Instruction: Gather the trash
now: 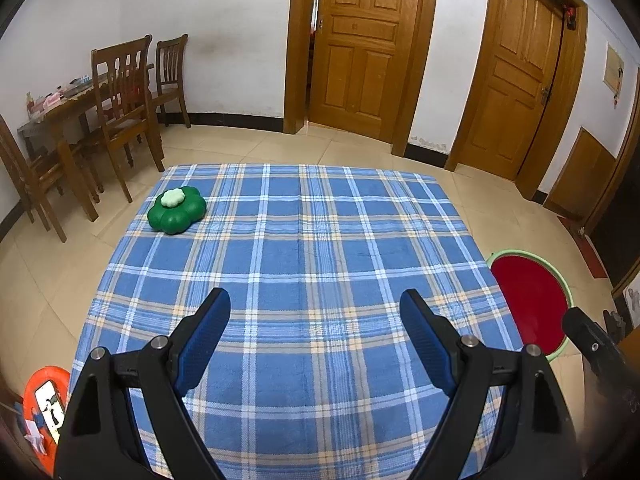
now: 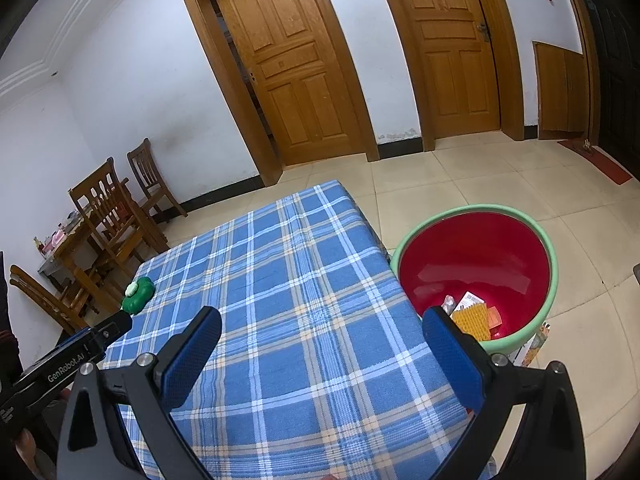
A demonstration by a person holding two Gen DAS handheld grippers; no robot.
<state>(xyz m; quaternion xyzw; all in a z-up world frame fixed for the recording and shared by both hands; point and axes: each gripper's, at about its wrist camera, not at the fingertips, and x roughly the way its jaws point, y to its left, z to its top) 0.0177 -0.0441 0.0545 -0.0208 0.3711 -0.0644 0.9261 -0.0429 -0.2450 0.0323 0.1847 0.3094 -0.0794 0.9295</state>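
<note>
A table under a blue plaid cloth (image 1: 304, 264) fills both views; it also shows in the right wrist view (image 2: 288, 300). A green flower-shaped object (image 1: 176, 210) with a pale centre sits at its far left; it also shows in the right wrist view (image 2: 138, 294). A red bin with a green rim (image 2: 476, 268) stands on the floor right of the table and holds several scraps of paper and packaging (image 2: 474, 316); the bin also shows in the left wrist view (image 1: 530, 304). My left gripper (image 1: 316, 312) is open and empty above the near table. My right gripper (image 2: 322, 330) is open and empty over the table's right edge.
A wooden dining table and chairs (image 1: 108, 100) stand at the far left. Two wooden doors (image 1: 360, 40) are in the far wall. An orange stool with a phone on it (image 1: 46, 400) sits at the lower left. The floor is tiled (image 2: 520, 184).
</note>
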